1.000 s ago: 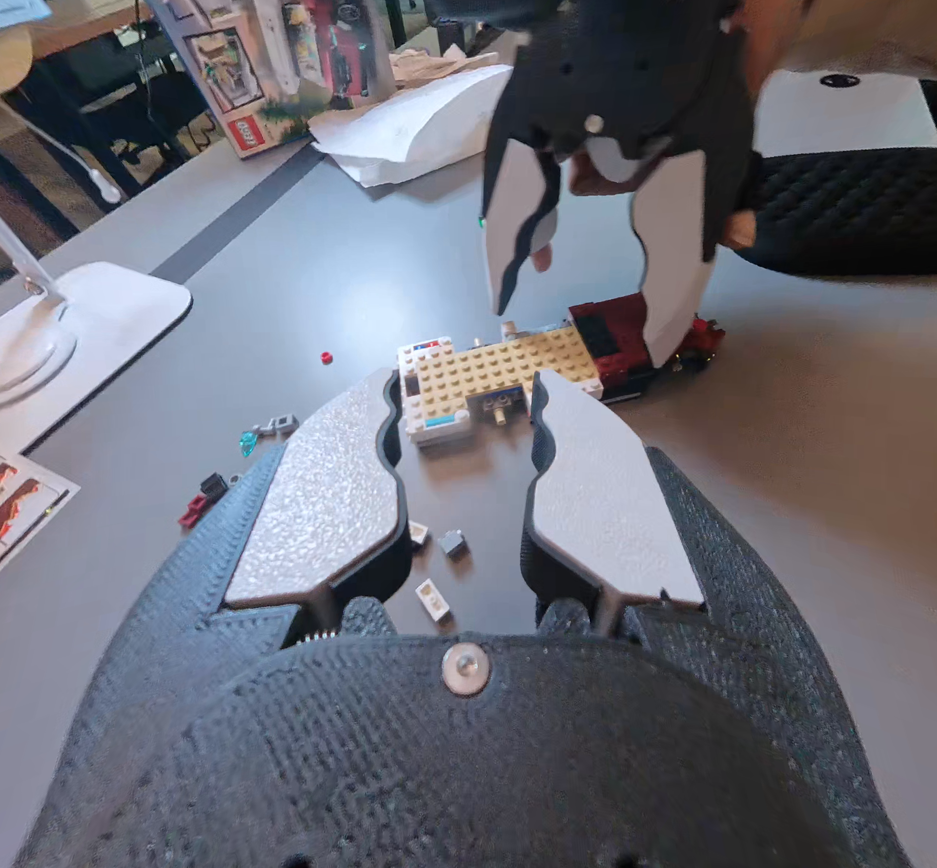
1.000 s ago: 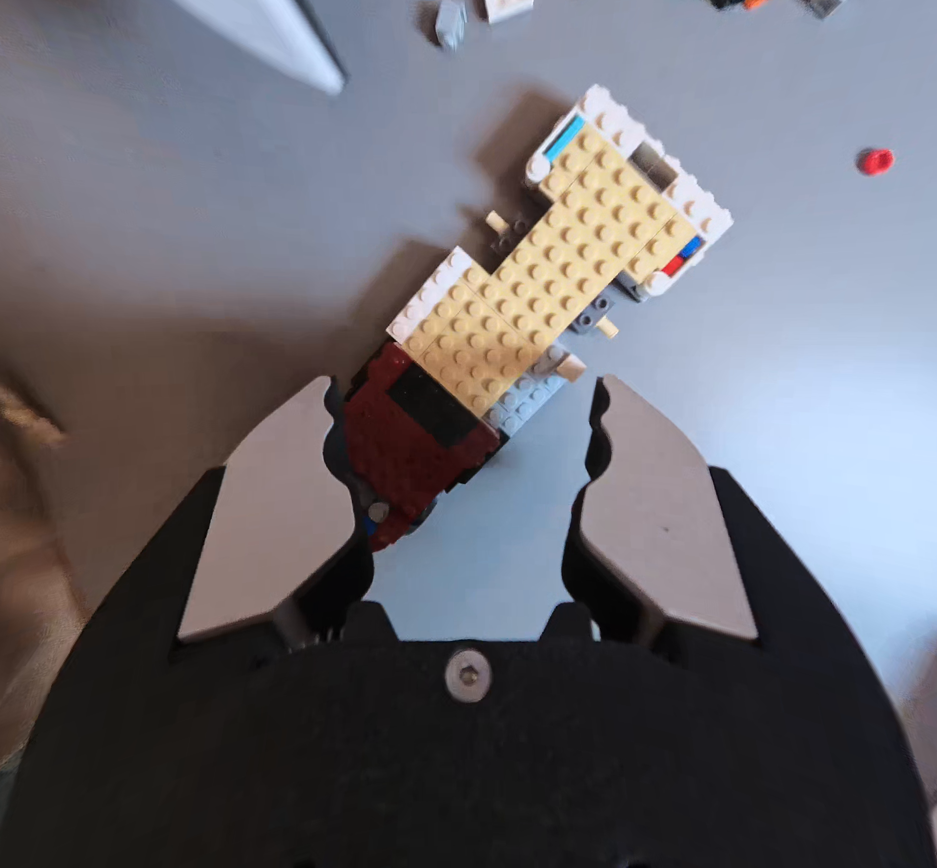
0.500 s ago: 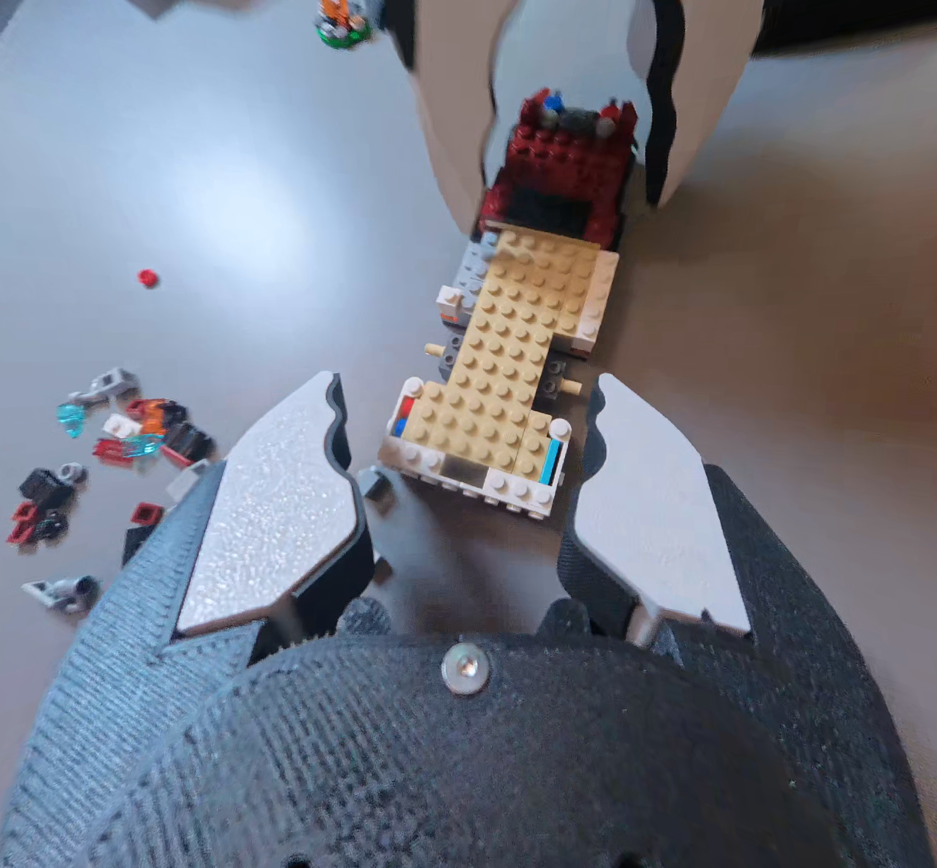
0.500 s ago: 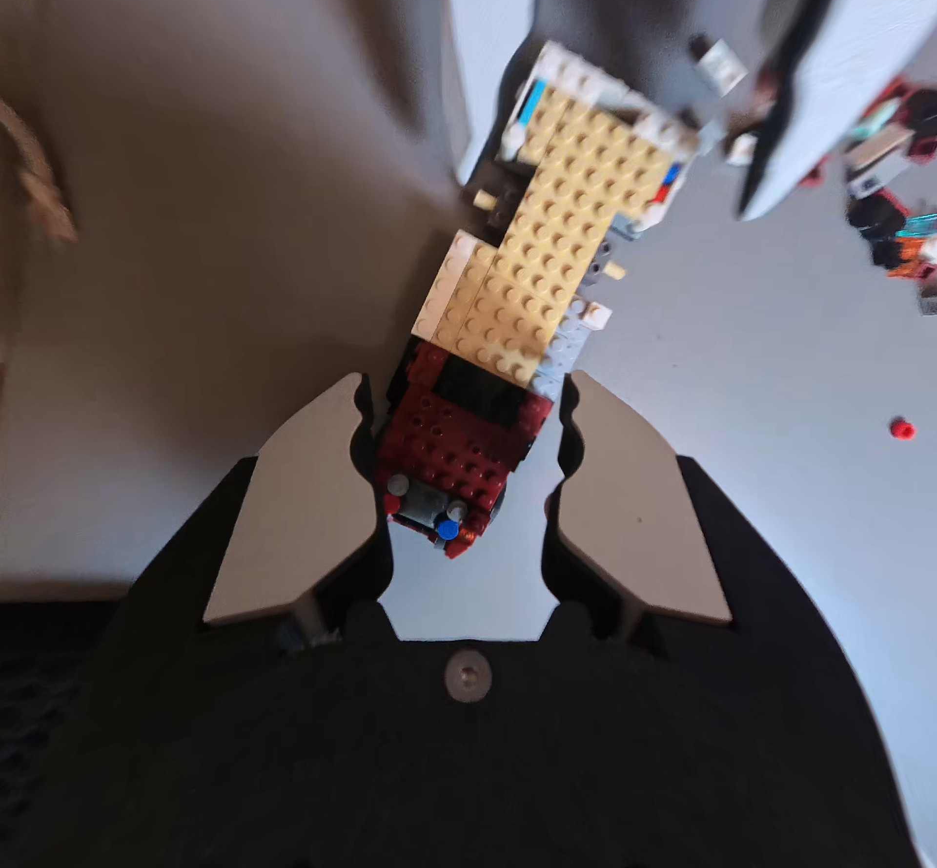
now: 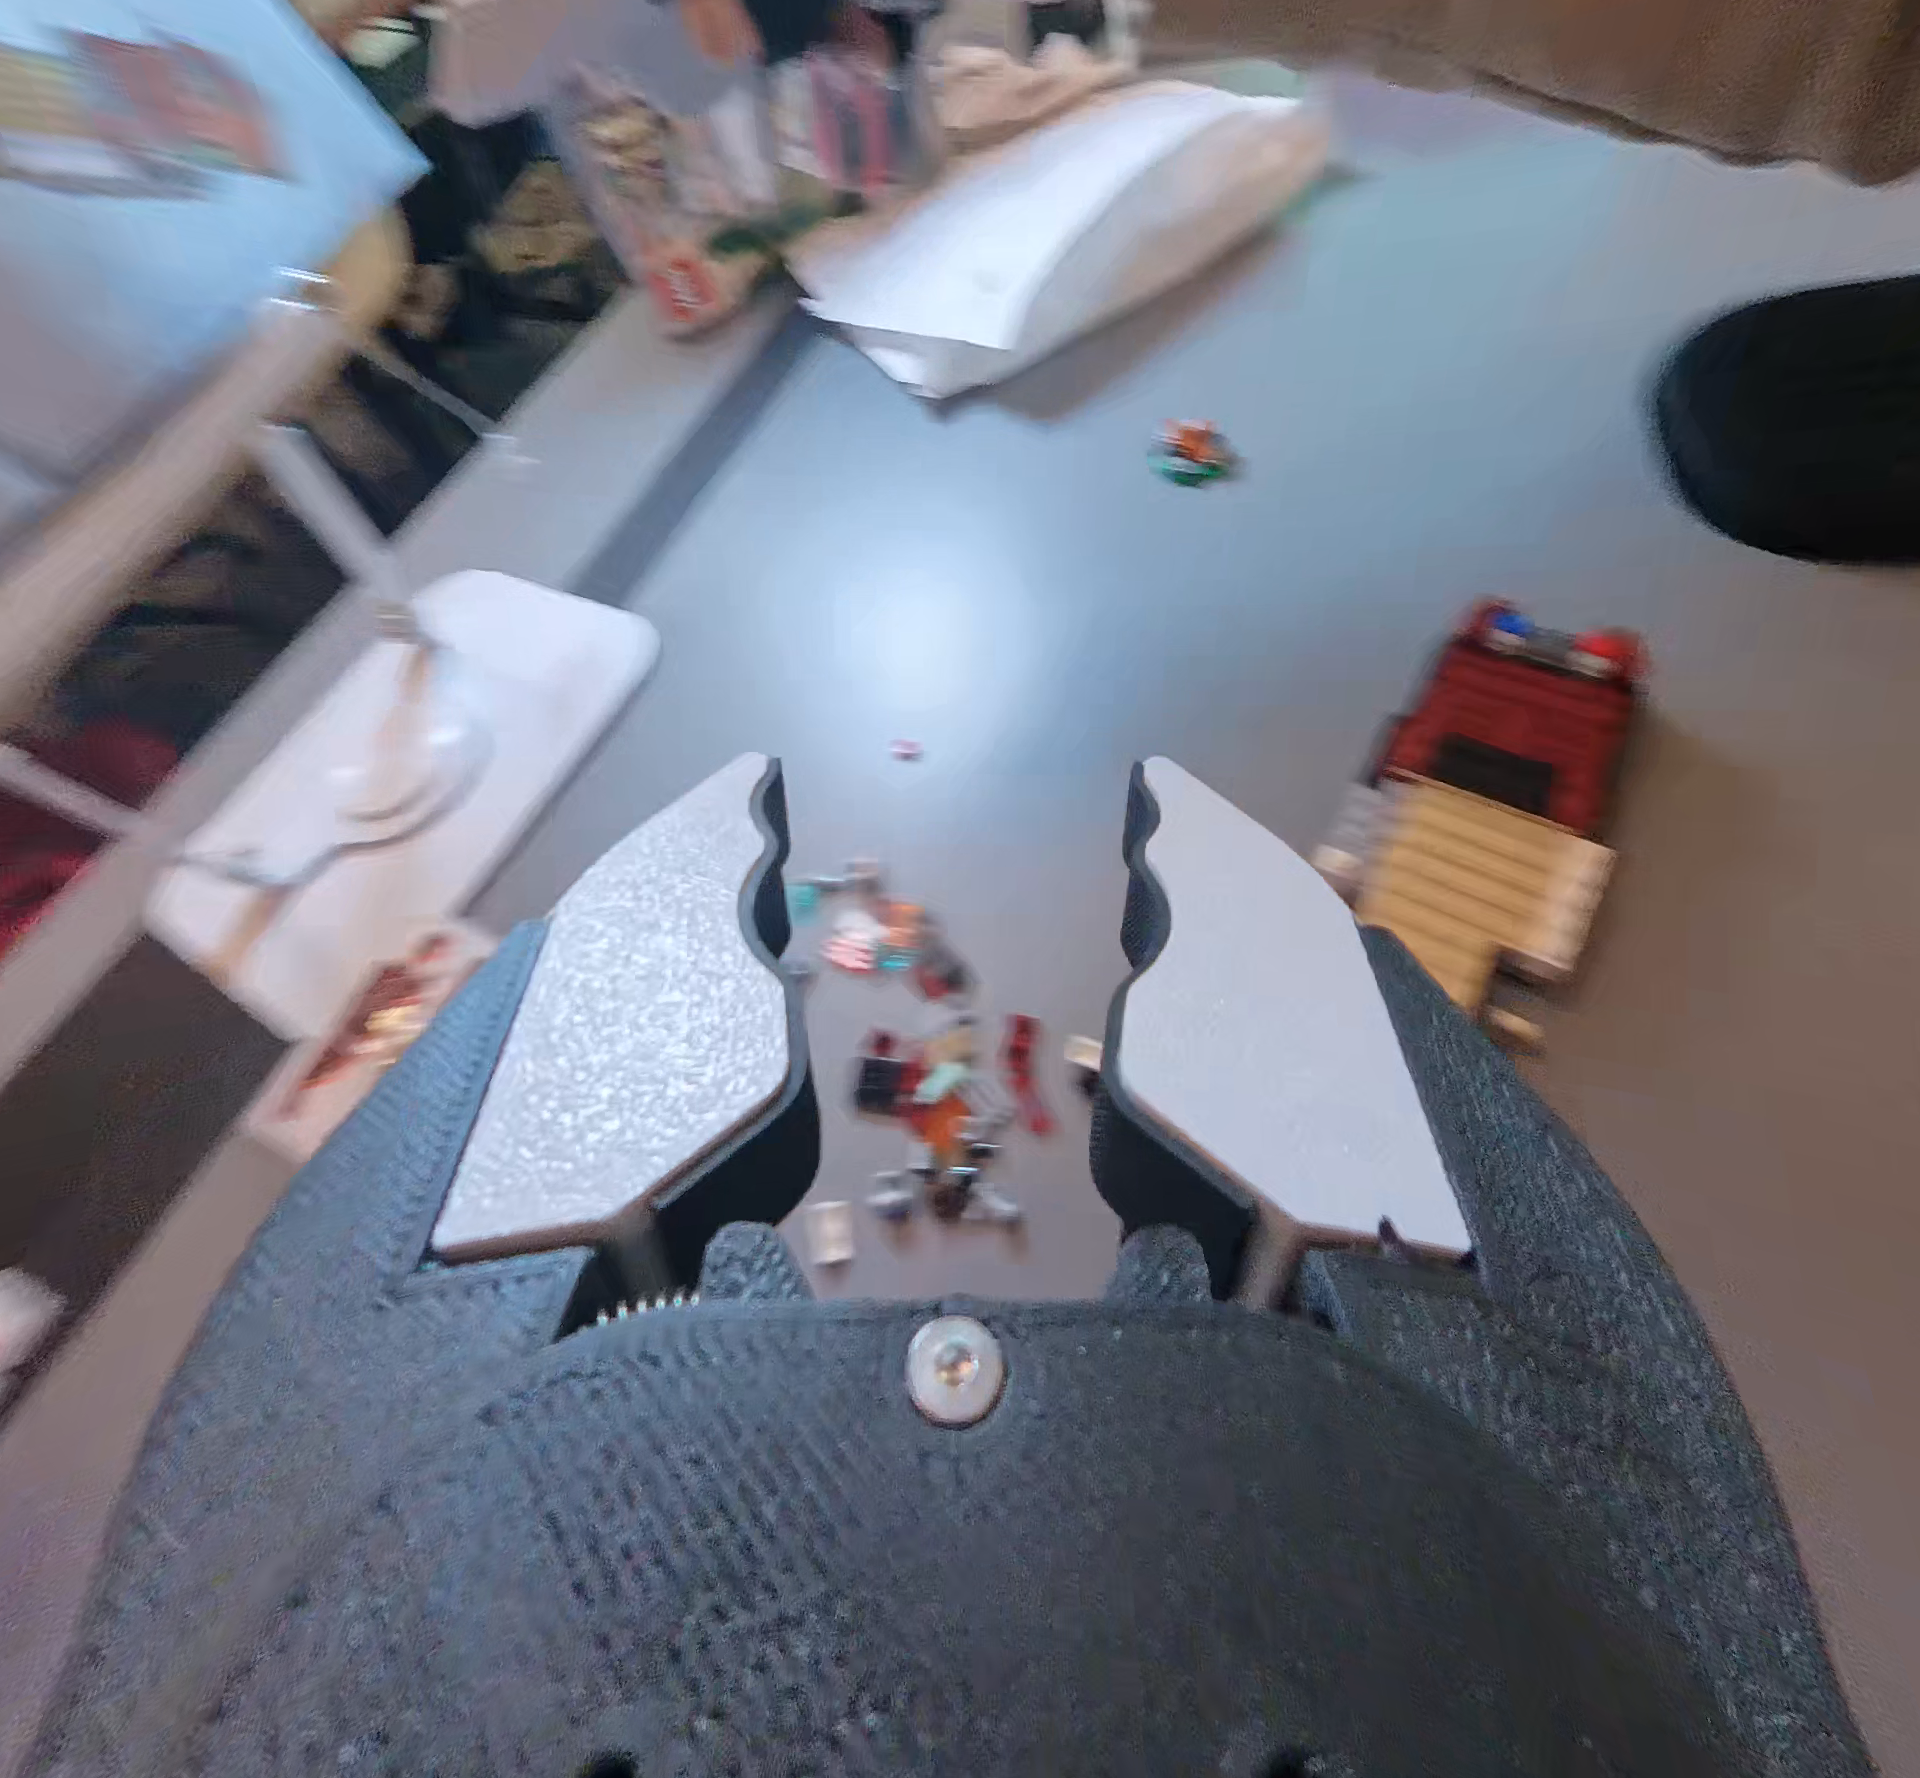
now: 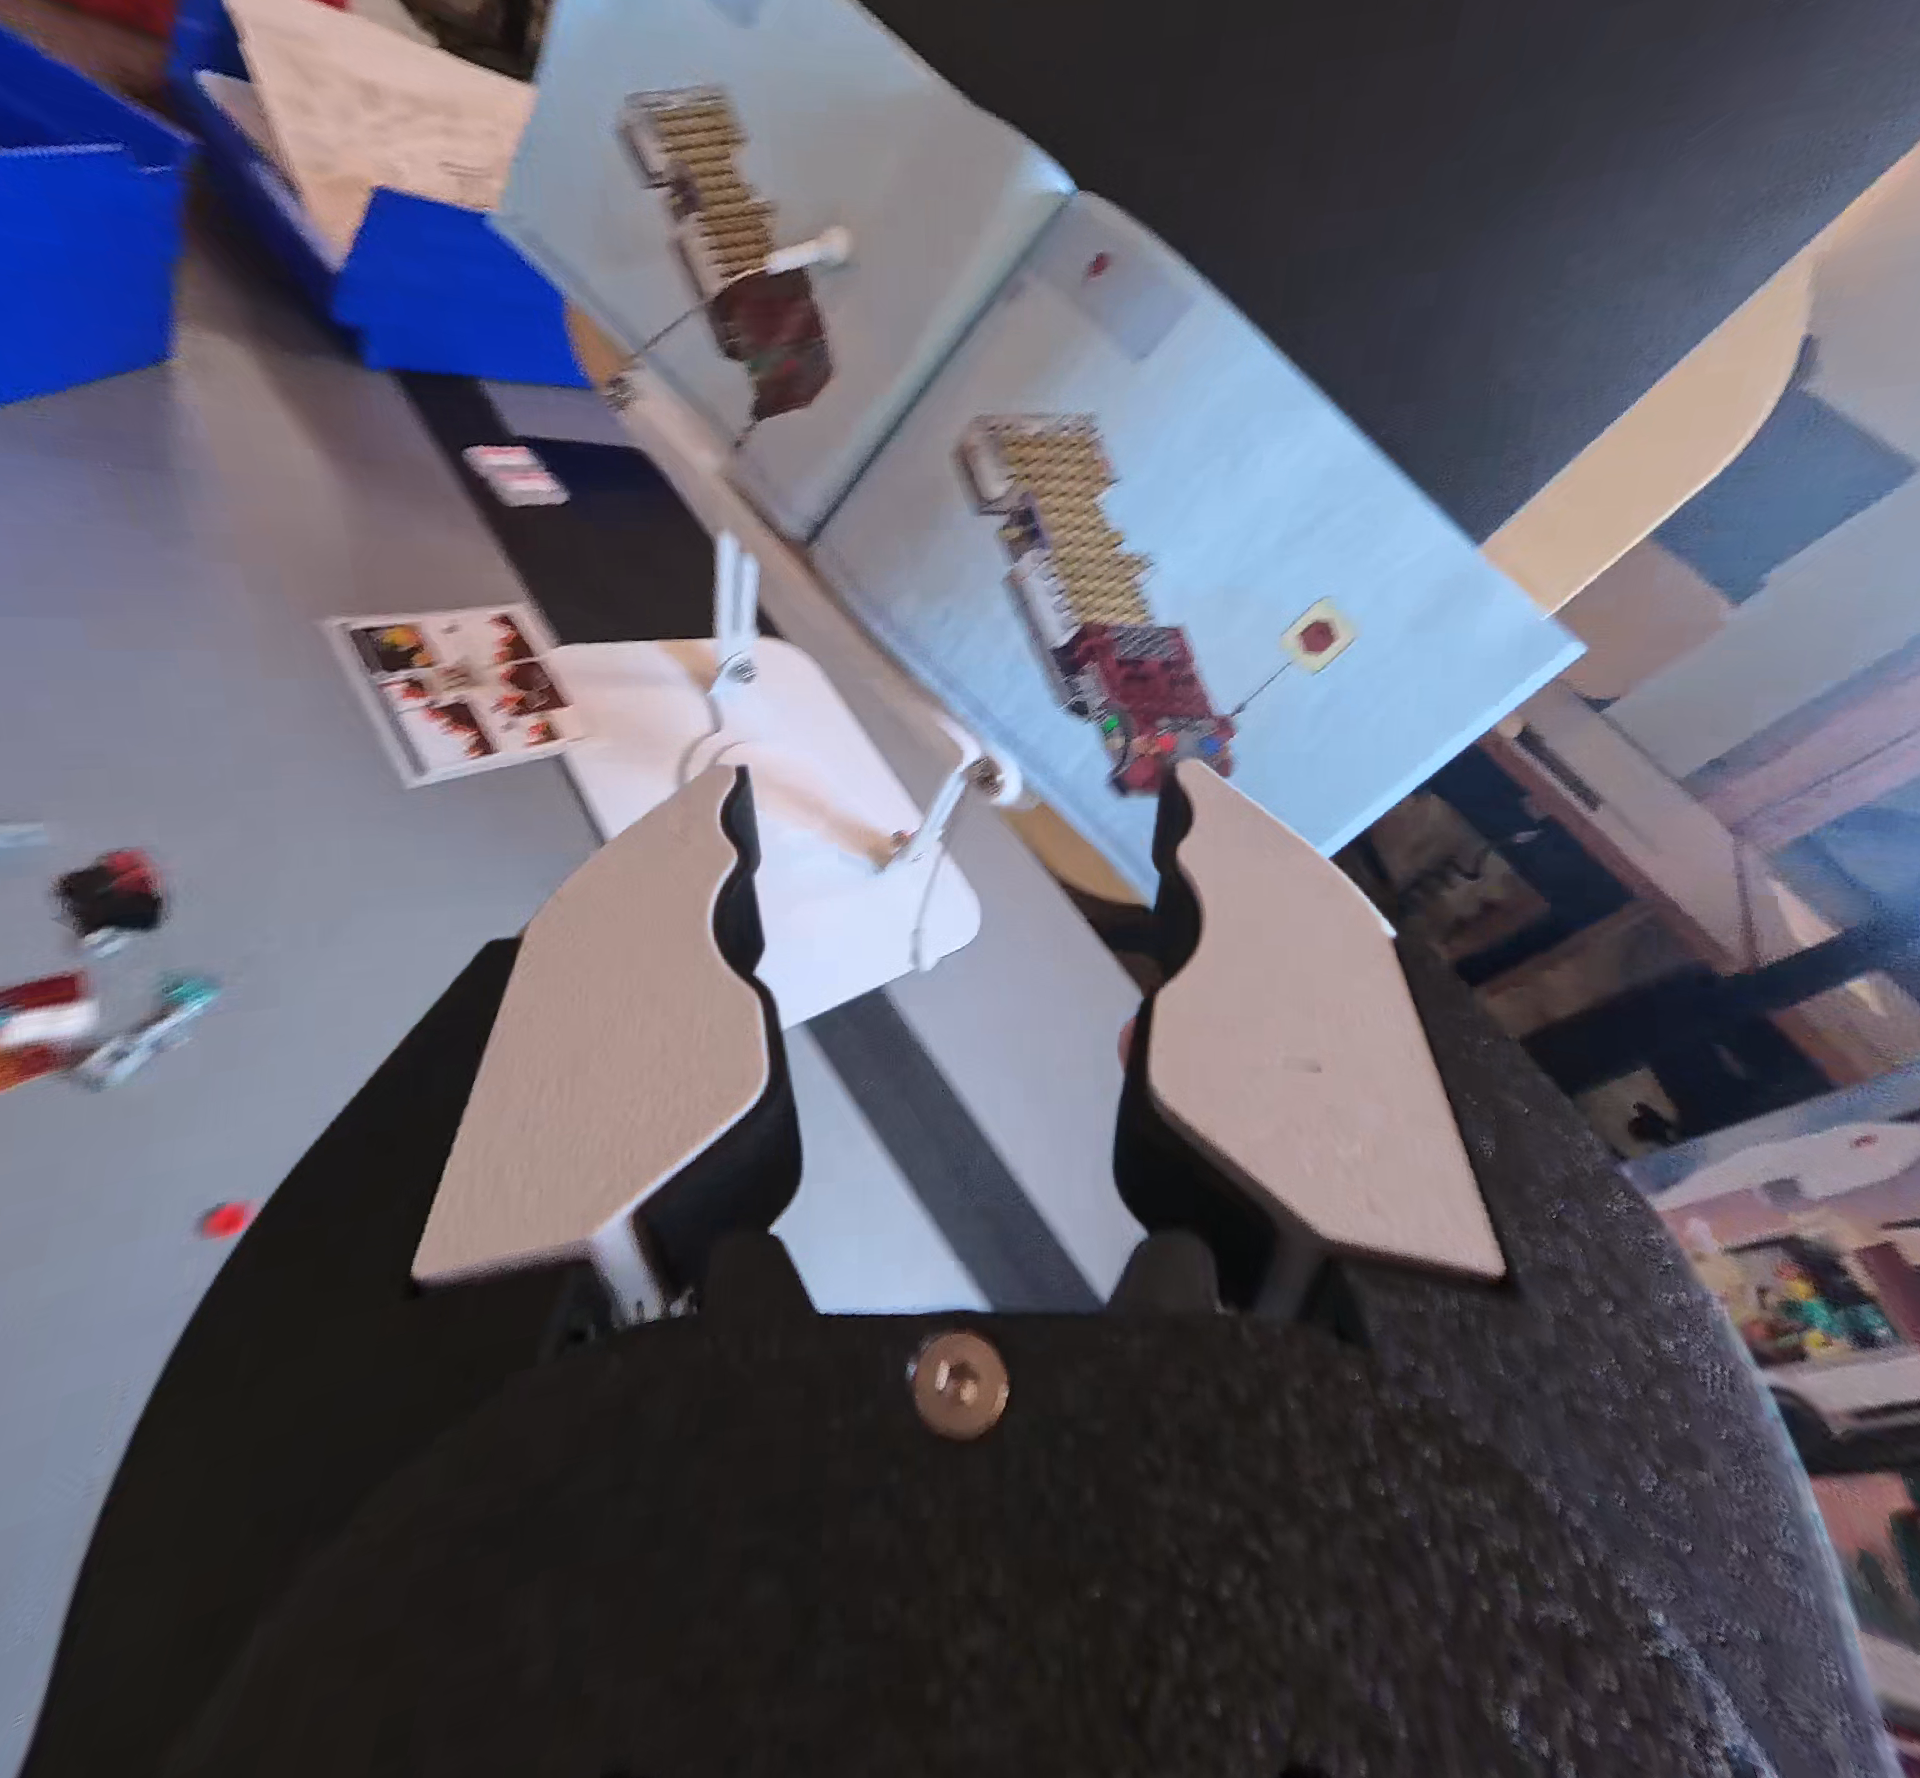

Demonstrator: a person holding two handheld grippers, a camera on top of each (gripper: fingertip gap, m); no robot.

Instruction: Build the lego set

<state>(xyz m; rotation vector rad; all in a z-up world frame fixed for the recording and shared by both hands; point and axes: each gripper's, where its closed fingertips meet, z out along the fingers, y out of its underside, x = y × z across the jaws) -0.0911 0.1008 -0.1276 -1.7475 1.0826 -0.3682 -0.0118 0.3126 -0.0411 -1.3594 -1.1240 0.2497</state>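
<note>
Both grippers lifted; brick truck (image 5: 1496,793) right of left fingers (image 5: 665,980).

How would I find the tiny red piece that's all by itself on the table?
Start at the grey table and find the open, empty left gripper hovering over a heap of small mixed bricks. Just past its fingertips lies the tiny red piece. Unlike the heaped bricks and the big red-and-tan brick vehicle on the right, it lies alone on bare tabletop.

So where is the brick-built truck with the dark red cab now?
In the left wrist view, the truck lies on the grey table, right of the open left gripper, past the loose bricks.
</note>
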